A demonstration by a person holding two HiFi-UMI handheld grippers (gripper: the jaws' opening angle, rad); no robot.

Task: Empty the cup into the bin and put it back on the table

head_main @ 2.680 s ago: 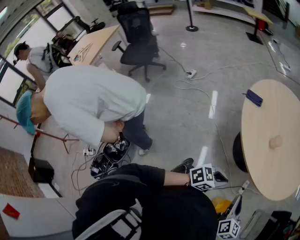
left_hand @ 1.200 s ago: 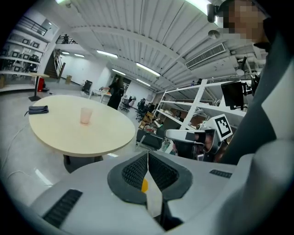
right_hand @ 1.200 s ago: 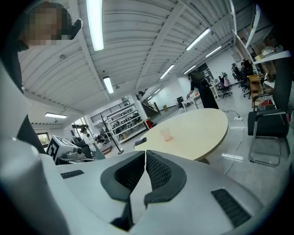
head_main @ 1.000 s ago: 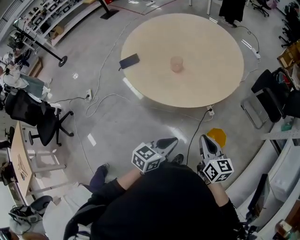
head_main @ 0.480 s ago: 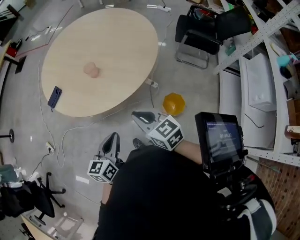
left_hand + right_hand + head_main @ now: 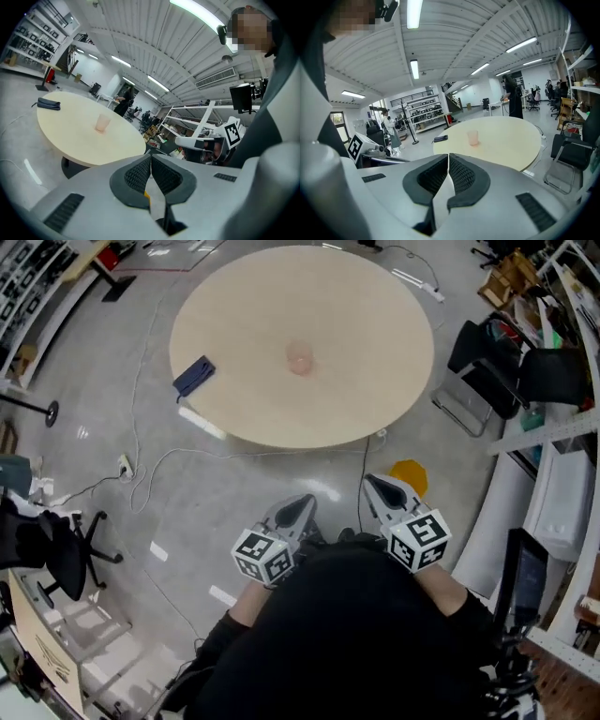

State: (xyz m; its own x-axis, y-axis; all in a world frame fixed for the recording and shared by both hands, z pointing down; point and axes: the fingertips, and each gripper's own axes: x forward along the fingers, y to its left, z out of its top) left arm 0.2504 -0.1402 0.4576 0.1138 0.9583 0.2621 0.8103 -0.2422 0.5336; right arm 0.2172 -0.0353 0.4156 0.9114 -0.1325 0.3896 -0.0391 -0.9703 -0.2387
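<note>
A pale pink translucent cup (image 6: 299,358) stands upright near the middle of the round wooden table (image 6: 375,399). It shows too as the cup (image 6: 102,123) in the left gripper view and the cup (image 6: 473,137) in the right gripper view. A yellow bin (image 6: 409,474) sits on the floor just off the table's near right edge. My left gripper (image 6: 299,509) and right gripper (image 6: 379,487) are held side by side over the floor, short of the table, both shut with nothing in them. The bin lies just beyond the right gripper's tip.
A dark blue flat case (image 6: 194,375) lies at the table's left edge. Cables (image 6: 159,465) run across the grey floor on the left. Black chairs (image 6: 487,362) and white shelving (image 6: 562,484) stand to the right, an office chair (image 6: 47,549) at the far left.
The head view has swung so the table now lies straight ahead. Both grippers have come level with each other and point at the table. The jaws stay shut.
</note>
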